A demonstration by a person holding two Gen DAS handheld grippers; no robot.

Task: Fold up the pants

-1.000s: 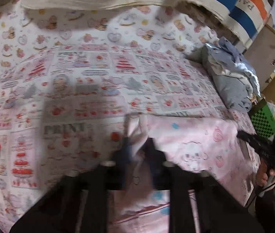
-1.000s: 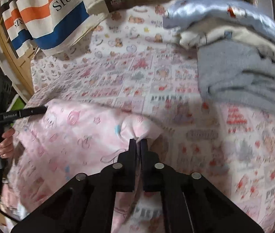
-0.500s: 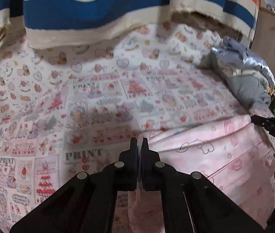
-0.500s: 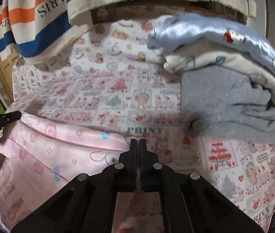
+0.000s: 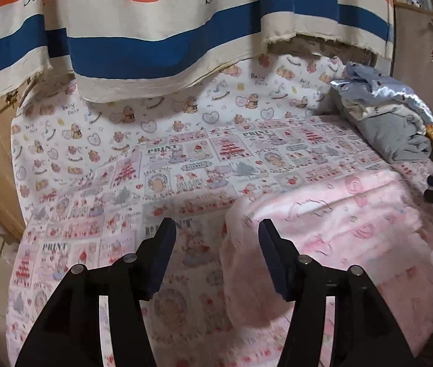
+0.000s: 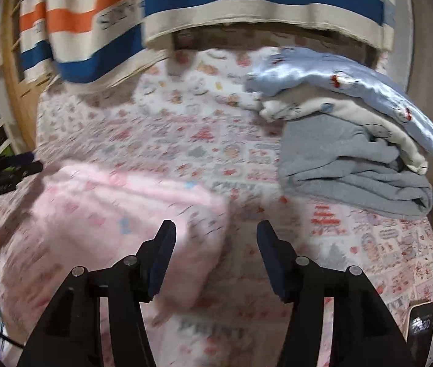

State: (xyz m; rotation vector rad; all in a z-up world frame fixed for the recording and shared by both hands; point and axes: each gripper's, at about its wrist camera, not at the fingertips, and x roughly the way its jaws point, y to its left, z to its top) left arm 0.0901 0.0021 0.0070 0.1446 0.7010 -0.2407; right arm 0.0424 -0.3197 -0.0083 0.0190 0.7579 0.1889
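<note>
The pink pants (image 5: 338, 232) lie spread on the patterned bedsheet (image 5: 186, 159), well short of the folded clothes pile (image 5: 394, 128) that sits at the far right of the bed, with bare sheet between the two. One rounded folded edge of the pants faces the left gripper (image 5: 216, 244), the other faces the right gripper (image 6: 215, 244), so the fabric appears doubled over on itself. Both grippers have just been opening: the left one's jaws stand apart over the pants' near corner with cloth lying under the gap but not pinched, and the right one's jaws are likewise released, with the pants' edge showing between and below them, untouched by the pads. My reading is that a fold has just been laid down and let go. From here the main risk is that the soft, fluffy cloth springs back or slides open once unsupported, since the fold looks puffy rather than pressed flat. A fingertip could also snag the top layer as it withdraws and drag the corner askew. The striped cloth (image 6: 247, 3) hanging behind the clothes pile is far enough away not to interfere. The right view is blurred, so whether the edges line up cannot be told.
</note>
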